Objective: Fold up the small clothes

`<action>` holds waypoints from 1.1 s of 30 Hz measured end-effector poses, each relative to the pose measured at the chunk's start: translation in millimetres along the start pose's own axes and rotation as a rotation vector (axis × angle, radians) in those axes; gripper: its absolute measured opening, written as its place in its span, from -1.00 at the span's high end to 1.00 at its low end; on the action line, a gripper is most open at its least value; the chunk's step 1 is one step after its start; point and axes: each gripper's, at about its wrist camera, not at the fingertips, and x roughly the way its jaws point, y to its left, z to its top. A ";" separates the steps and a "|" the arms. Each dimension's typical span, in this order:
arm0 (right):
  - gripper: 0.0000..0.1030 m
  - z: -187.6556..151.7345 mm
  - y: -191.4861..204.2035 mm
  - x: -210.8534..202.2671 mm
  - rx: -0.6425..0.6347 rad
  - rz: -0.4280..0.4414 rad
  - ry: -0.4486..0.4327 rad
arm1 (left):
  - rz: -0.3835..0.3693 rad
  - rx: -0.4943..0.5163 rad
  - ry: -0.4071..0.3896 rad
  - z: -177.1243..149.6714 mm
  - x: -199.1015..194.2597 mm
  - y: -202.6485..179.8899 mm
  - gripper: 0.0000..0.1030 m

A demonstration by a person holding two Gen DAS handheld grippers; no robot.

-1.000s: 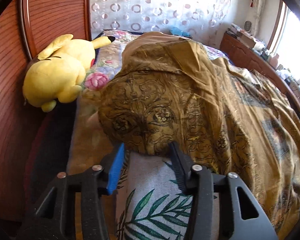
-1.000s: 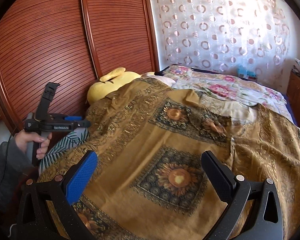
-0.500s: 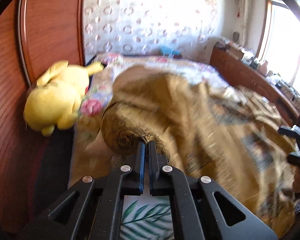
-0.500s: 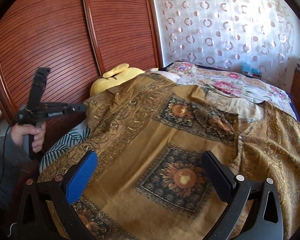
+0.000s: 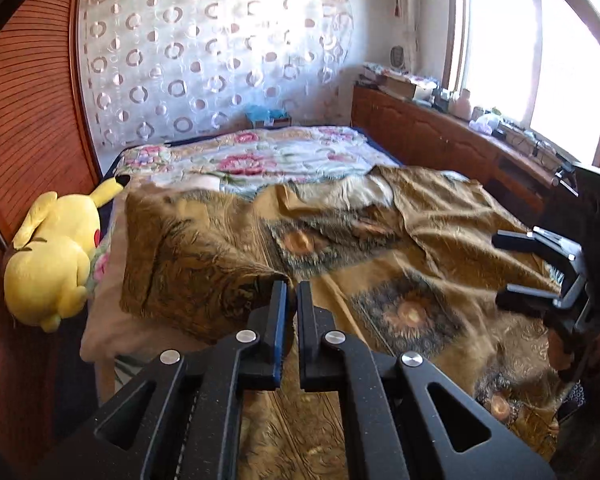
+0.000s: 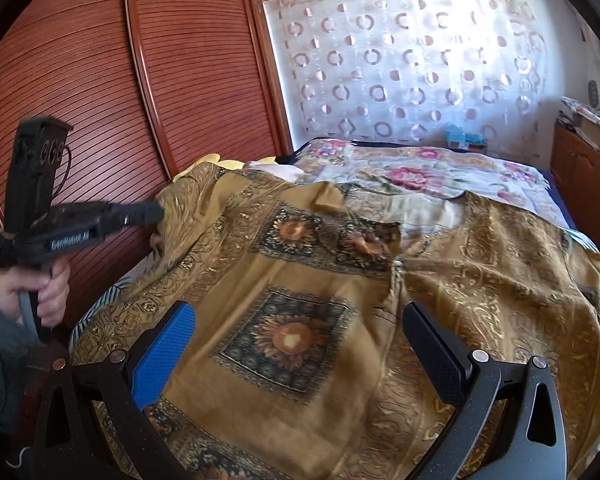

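A wide bed (image 5: pixel 364 148) with a pink-flowered quilt is filling the room, a ribbed red-brown wooden wardrobe (image 6: pixel 100 92) standing along its left side; a large golden-brown garment printed with dark sunflower squares (image 6: pixel 300 320) is lying spread over the near half of the bed, its left edge lifted off the bedding; a yellow plush toy (image 5: pixel 52 264) is resting at the bed's left edge against the wardrobe; the right claw (image 6: pixel 300 344) is hovering just above the garment's near part, its jaws standing wide apart and gripping nothing; the left claw (image 5: pixel 293 292) is pinching the garment's raised left edge, its jaws nearly together and easing slightly apart, cloth between them.
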 end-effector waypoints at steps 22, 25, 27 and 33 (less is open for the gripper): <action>-0.62 47.1 42.0 47.3 -0.182 0.124 0.037 | 0.171 -0.159 -0.162 -39.7 -67.8 60.7 -0.72; -0.34 57.7 59.7 69.8 -0.222 0.189 0.064 | 0.171 -0.181 -0.168 -45.1 -70.4 67.0 -0.72; -0.25 64.0 74.6 88.5 -0.251 0.218 0.084 | 0.171 -0.193 -0.166 -47.5 -71.5 69.9 -0.72; -0.19 76.1 107.1 148.6 -0.306 0.288 0.154 | 0.192 -0.200 -0.158 -57.7 -77.0 75.7 -0.72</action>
